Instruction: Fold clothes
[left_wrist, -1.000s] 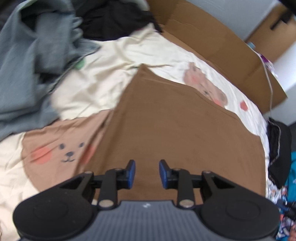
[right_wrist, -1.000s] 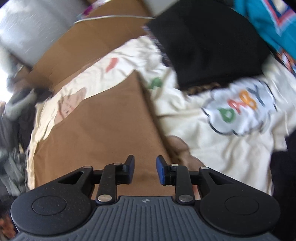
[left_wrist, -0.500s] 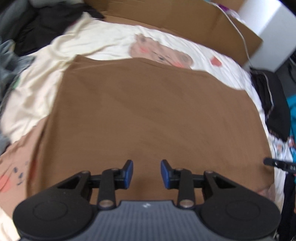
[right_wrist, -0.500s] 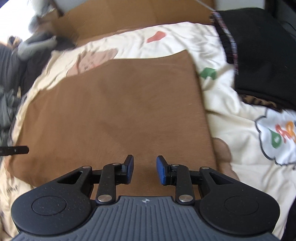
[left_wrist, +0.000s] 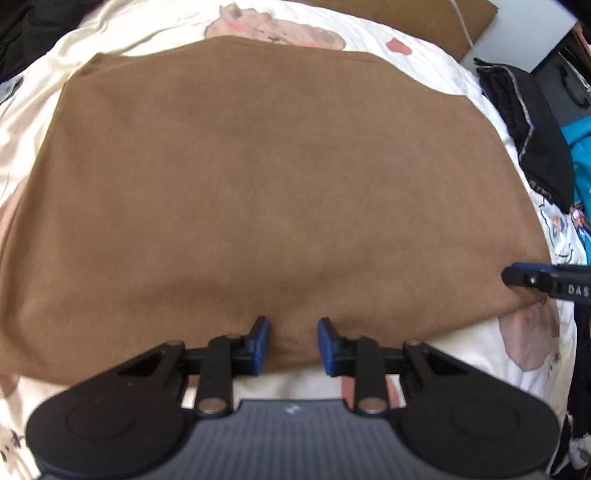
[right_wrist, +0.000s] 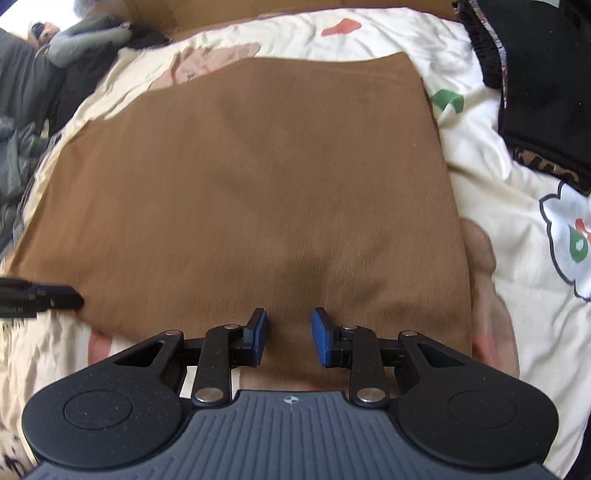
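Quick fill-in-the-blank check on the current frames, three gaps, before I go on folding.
1. The flat brown cloth garment lies on a cream bedsheet printed with cartoon ____.
2. The left hand-held gripper has its blue pads ____, nothing between them.
3. The right hand-held gripper hovers over the garment's ____ edge.

Missing words: bears; open; near

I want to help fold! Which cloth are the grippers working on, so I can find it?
Look at the cream bedsheet with the cartoon bears. Spread flat across its middle lies the brown cloth, with the left gripper and right gripper open at its near edge. It is the only plain brown piece; the neighbouring clothes are black, grey or teal.
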